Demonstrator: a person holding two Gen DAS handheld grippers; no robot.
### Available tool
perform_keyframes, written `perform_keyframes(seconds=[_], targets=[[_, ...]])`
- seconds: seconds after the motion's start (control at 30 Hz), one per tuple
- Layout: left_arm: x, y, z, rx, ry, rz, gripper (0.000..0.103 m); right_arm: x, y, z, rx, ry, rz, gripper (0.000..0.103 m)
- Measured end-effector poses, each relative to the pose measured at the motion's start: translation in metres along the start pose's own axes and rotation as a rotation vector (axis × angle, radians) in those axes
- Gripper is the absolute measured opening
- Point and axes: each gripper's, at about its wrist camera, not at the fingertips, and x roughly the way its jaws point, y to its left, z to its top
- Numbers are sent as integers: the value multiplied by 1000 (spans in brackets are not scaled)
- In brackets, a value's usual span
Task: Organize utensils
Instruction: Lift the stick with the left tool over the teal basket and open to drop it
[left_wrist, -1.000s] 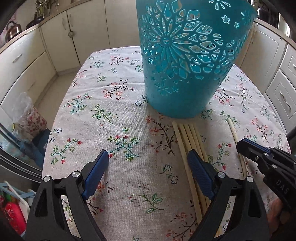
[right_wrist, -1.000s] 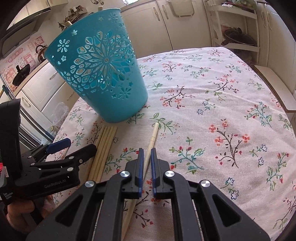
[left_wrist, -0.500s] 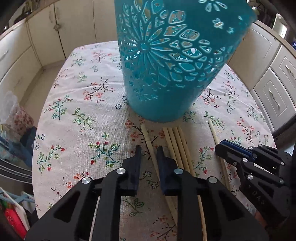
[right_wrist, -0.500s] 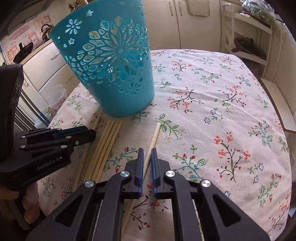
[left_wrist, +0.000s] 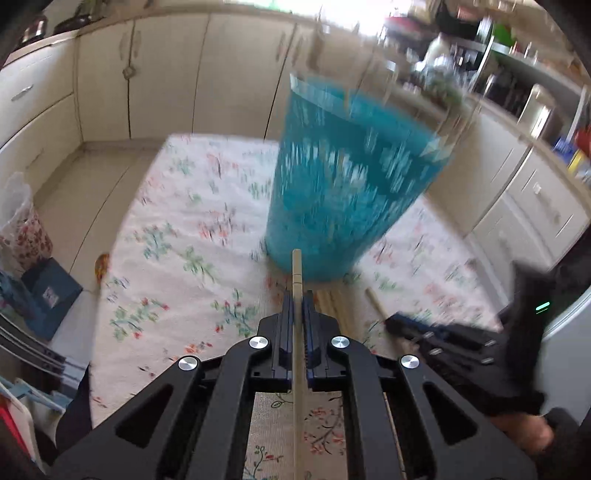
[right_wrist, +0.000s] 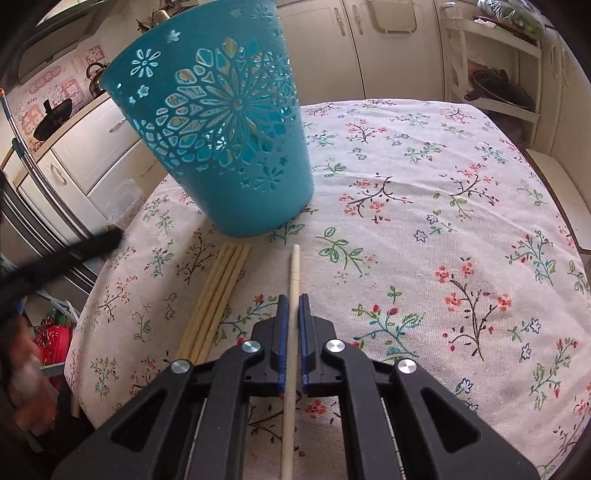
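A teal cut-out basket (right_wrist: 221, 140) stands on the floral tablecloth (right_wrist: 424, 229); it also shows, blurred, in the left wrist view (left_wrist: 343, 192). My left gripper (left_wrist: 296, 295) is shut on a pale chopstick (left_wrist: 296, 273) and holds it above the table, its tip toward the basket's base. My right gripper (right_wrist: 293, 299) is shut on another chopstick (right_wrist: 293, 269) low over the cloth. Several chopsticks (right_wrist: 218, 295) lie side by side on the cloth left of it. A chopstick end sticks out of the basket top (left_wrist: 347, 98).
Cream kitchen cabinets (left_wrist: 166, 74) surround the table. A shelf rack (right_wrist: 495, 74) stands at the back right. Bags and boxes (left_wrist: 33, 266) sit on the floor beyond the table's left edge. The right gripper's body (left_wrist: 461, 343) is at the lower right of the left view.
My left gripper closed on a chopstick from the bundle and has lifted it fast; that view is now blurred. My right gripper stayed shut on its chopstick and turned slightly.
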Motion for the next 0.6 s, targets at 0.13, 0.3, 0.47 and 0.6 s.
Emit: perform_keyframes(seconds=[0.13, 0.3, 0.47, 0.6], targets=[[-61, 1, 30, -25, -192, -85, 5, 0, 0, 0, 3, -3, 0, 5], [-102, -17, 82, -7, -398, -148, 5, 1, -1, 0, 5, -4, 4, 5], [-95, -34, 129, -16, -536, -131, 5, 1, -6, 1, 26, -3, 27, 5], [-76, -47, 151, -37, -589, -96, 5, 0, -11, 1, 53, -3, 56, 5]])
